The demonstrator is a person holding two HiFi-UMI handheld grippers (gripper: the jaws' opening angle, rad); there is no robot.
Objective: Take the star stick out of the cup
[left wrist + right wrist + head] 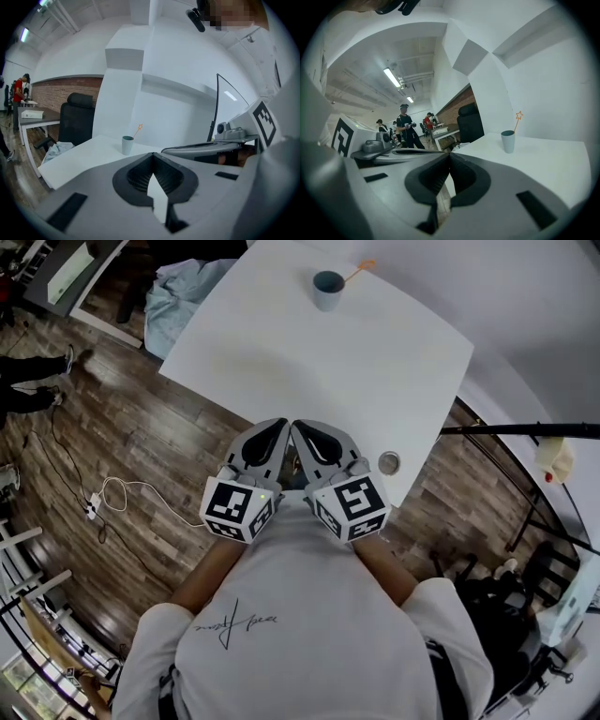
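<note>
A grey-blue cup [328,289] stands upright at the far side of the white table [281,362], with an orange star stick [360,270] leaning out of it to the right. The cup [127,145] and the star stick [138,130] show small in the left gripper view; the cup [508,141] and star stick [518,119] also appear in the right gripper view. My left gripper [278,427] and right gripper [299,428] are side by side at the table's near edge, close to my chest, far from the cup. Both have their jaws shut with nothing held.
A round grommet [389,463] sits in the table's near right corner. A black office chair [77,123] with light cloth [183,287] stands beyond the table's left edge. Cables [112,498] lie on the wooden floor. People [406,126] stand at desks far off.
</note>
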